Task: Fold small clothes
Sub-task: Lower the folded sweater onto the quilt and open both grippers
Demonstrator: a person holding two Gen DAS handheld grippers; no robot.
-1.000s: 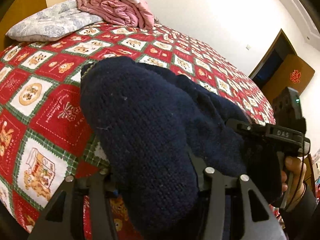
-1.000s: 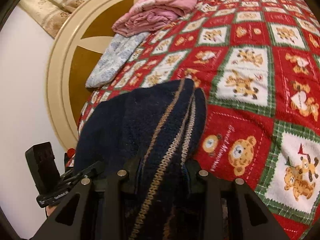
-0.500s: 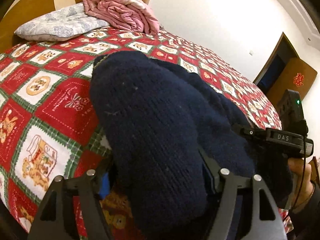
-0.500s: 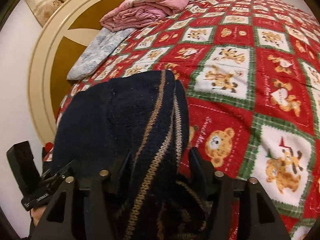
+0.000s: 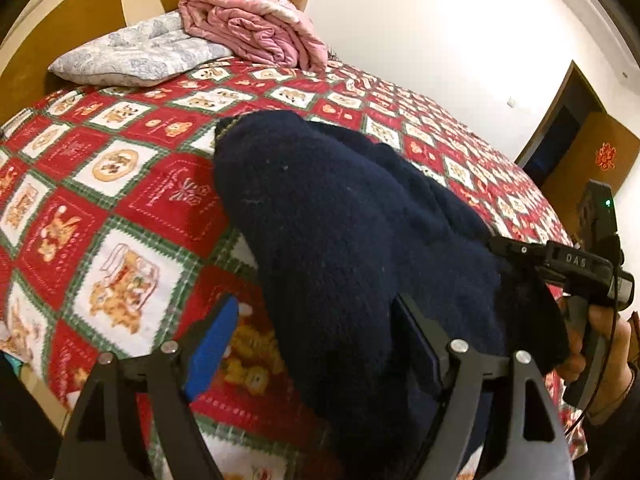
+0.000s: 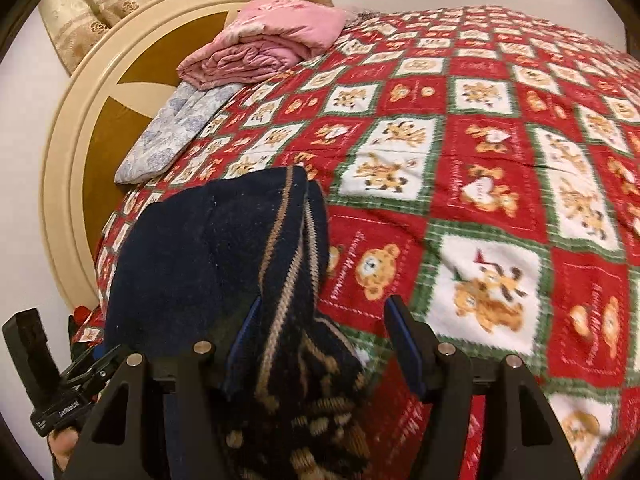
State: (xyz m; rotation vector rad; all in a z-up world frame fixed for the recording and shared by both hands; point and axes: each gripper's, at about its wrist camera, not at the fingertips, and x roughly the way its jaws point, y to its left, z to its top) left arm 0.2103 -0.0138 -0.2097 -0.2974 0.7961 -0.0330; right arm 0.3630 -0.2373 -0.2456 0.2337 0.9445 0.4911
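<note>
Both grippers' jaws now spread wide (previously clamped): left gripper (image 5: 316, 344), right gripper (image 6: 324, 344) touching navy sweater (image 5: 360, 220).

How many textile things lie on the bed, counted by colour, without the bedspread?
Navy: 1, the sweater
Pink: 1, the blanket
Pale blue: 1, the pillow
Total: 3

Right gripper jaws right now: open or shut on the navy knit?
Open. The right gripper shows a wide gap between its blue-padded fingers; the navy knit sweater touches only the left pad.
</note>
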